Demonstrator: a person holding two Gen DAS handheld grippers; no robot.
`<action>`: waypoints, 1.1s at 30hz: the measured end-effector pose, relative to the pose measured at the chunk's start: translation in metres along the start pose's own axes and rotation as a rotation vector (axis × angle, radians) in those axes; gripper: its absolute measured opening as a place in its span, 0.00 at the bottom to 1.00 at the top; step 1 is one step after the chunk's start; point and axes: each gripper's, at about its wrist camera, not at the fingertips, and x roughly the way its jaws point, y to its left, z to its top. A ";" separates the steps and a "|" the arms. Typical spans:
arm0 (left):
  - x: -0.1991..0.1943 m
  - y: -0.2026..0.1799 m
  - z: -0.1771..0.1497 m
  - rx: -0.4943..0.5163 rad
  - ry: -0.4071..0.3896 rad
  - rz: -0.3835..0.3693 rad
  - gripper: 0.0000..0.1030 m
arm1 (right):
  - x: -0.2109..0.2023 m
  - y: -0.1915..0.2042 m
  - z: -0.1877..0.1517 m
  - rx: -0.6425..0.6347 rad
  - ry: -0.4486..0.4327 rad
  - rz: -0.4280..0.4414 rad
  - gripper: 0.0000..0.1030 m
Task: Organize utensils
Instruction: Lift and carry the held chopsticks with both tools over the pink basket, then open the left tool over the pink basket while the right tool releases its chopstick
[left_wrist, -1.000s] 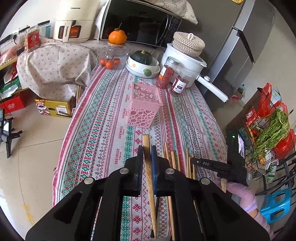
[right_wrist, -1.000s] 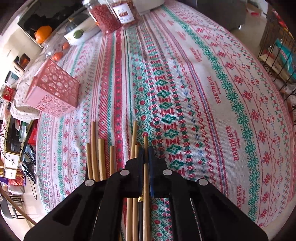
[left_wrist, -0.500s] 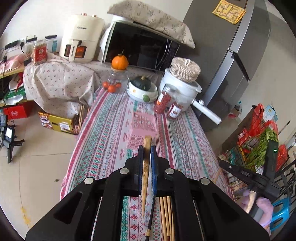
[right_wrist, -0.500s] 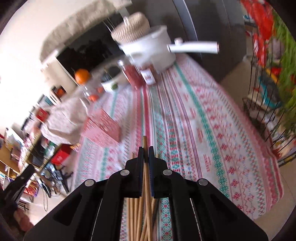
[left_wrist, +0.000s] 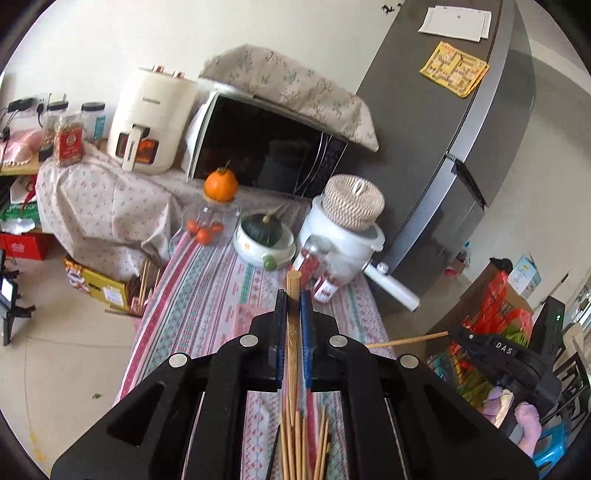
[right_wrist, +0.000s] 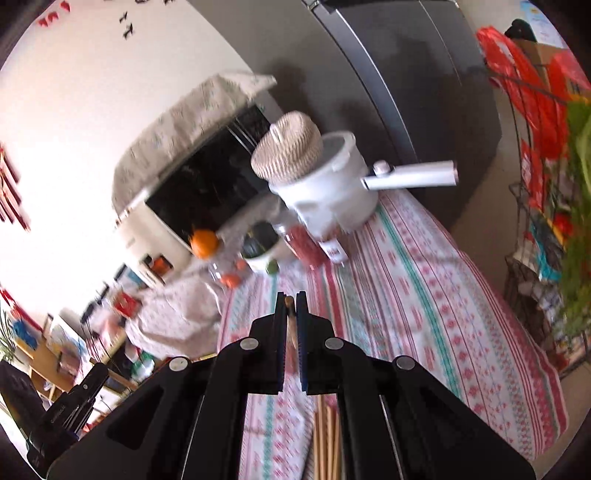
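Long table with a pink, green and white patterned tablecloth (left_wrist: 207, 295), pushed up near a grey fridge (left_wrist: 461, 155); a microwave (left_wrist: 266, 147) under a floral cover and a cream air fryer (left_wrist: 151, 122) sit behind it. At the far end: a white pot (left_wrist: 343, 240) topped with a woven lid, a bowl (left_wrist: 264, 245) holding a dark green squash, two jars of red stuff. The left gripper (left_wrist: 290, 306) is clamped on a bamboo chopstick (left_wrist: 293, 291), the right gripper (right_wrist: 290, 310) pinching another chopstick (right_wrist: 290, 314), both lifted above the loose chopsticks (left_wrist: 295, 443) lying on the cloth. The pink basket (left_wrist: 245, 319) peeks out just behind the left claw.
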 end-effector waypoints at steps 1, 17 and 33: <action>-0.001 -0.003 0.008 0.001 -0.016 -0.005 0.06 | 0.000 0.002 0.005 0.001 -0.007 0.006 0.05; 0.059 0.004 0.056 0.012 -0.124 0.131 0.09 | 0.028 0.068 0.049 -0.068 -0.041 0.080 0.05; 0.029 0.065 0.027 -0.203 -0.072 0.158 0.35 | 0.111 0.098 0.034 -0.084 0.020 -0.017 0.08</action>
